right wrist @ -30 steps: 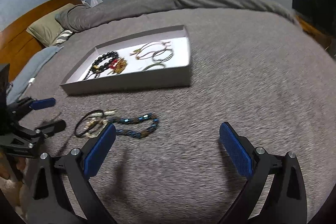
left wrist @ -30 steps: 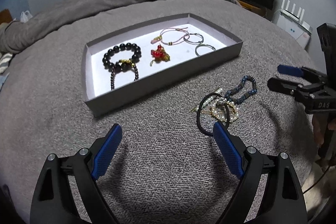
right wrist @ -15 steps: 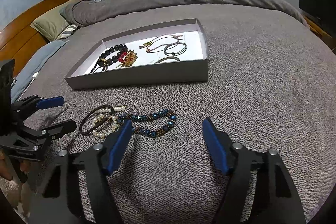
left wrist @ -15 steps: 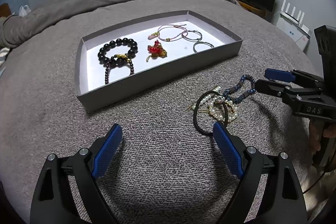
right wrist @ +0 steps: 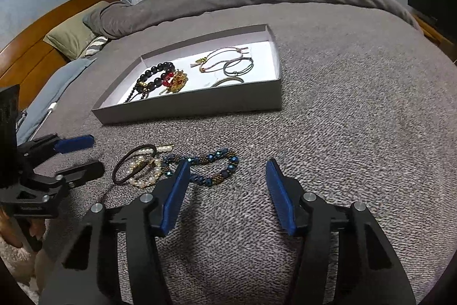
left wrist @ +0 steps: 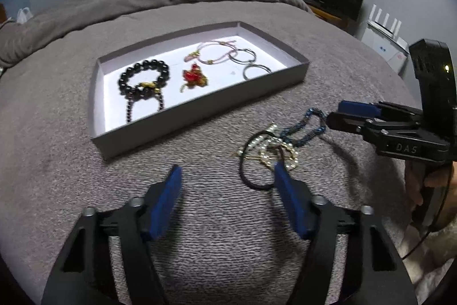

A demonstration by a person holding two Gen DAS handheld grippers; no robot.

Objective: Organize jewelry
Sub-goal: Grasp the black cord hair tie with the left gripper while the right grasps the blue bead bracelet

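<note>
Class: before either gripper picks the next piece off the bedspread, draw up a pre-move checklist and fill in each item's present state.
1. Right gripper open and holding nothing: ok.
2. Left gripper open and holding nothing: ok.
3. Blue beaded bracelet in plain view ahead of the right gripper: ok.
4. Bracelet free of the pearl strand and black hair tie: cannot tell.
5. Bare floor left in the tray: ok.

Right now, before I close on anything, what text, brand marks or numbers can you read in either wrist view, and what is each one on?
"DAS" - pale letters on the black body of the right gripper, seen in the left wrist view.
Embossed line on the left gripper body in the right wrist view: too small and blurred to read.
Blue mark on the white appliance at right: unreadable.
No other text shows.
</note>
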